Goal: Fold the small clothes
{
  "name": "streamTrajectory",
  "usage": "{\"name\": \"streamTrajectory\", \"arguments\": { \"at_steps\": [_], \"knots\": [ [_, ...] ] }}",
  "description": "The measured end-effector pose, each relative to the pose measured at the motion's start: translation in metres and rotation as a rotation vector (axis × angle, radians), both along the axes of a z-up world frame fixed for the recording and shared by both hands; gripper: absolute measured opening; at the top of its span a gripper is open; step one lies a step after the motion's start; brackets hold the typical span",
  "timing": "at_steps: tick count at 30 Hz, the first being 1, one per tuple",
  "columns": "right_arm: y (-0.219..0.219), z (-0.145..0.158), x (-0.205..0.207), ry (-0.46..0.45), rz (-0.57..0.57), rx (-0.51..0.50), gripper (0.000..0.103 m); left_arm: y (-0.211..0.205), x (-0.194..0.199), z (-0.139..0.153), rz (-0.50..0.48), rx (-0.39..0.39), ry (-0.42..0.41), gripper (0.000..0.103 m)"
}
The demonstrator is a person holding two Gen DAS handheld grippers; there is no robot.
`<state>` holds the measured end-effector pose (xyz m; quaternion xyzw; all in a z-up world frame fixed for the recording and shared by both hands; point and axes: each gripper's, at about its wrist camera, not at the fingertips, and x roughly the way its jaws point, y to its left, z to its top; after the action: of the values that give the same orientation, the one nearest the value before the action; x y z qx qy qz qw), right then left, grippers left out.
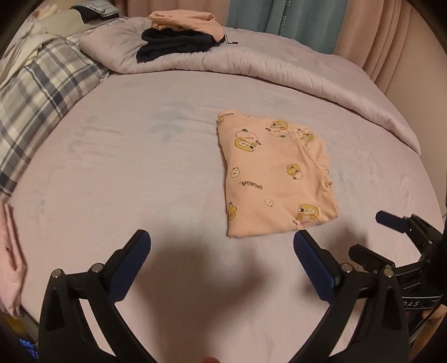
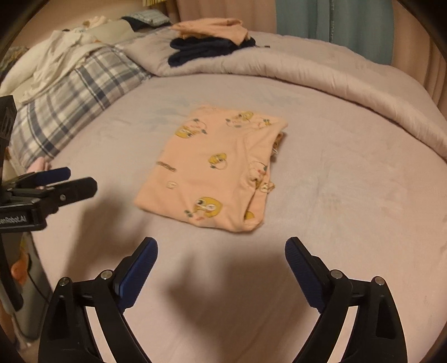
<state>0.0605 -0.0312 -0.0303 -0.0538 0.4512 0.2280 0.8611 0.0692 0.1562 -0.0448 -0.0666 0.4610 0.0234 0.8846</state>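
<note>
Wide lilac bed sheet (image 1: pixel 117 173) spread across both views, smooth and flat. Along its far edge, a rumpled quilt (image 1: pixel 279 69) in the same pale tone, rolled back in a thick ridge. At the left, a plaid pillow (image 1: pixel 42 92) in blue, grey and cream, with white fabric (image 2: pixel 56 55) heaped behind it. On top of the quilt, a small stack: dark navy garment (image 1: pixel 173 44) below, peach garment (image 1: pixel 184 21) above, folded and touching. Behind, pink and teal curtains (image 1: pixel 279 16).

Near the middle of the sheet, lying flat: folded peach garment with yellow duck print (image 1: pixel 276 173), a roughly rectangular bundle, one layer lapped over another along the right side, its near edge just beyond the fingertips in the left wrist view. Nothing gripping it.

Low in the left wrist view, left gripper (image 1: pixel 223 245), jaws spread wide, blue pads facing inward, nothing between them, hovering over bare sheet with a shadow beneath. Likewise in the right wrist view, right gripper (image 2: pixel 222 251), jaws wide apart and unladen, close to the garment's near edge, apart from it. Each seen from the other's camera at the frame edge, side by side.
</note>
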Motion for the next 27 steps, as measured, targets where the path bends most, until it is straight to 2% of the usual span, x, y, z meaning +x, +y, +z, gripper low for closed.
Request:
{"name": "streamTrajectory", "arguments": {
  "at_steps": [6, 12, 20, 27],
  "knots": [
    [0.006, 0.024, -0.015, -0.067, 0.014, 0.002, 0.098, -0.013, -0.022, 0.024, -0.014, 0.046, -0.035, 0.102],
    [0.007, 0.032, -0.023, -0.099, -0.002, 0.021, 0.102, -0.018, -0.038, 0.04, -0.014, 0.047, -0.076, 0.102],
    [0.006, 0.027, -0.029, -0.079, -0.068, 0.03, 0.102, -0.017, -0.044, 0.038, 0.015, 0.048, -0.07, 0.102],
    [0.007, 0.034, -0.033, -0.081, -0.071, 0.055, 0.102, -0.014, -0.045, 0.037, 0.029, 0.04, -0.065, 0.102]
  ]
}}
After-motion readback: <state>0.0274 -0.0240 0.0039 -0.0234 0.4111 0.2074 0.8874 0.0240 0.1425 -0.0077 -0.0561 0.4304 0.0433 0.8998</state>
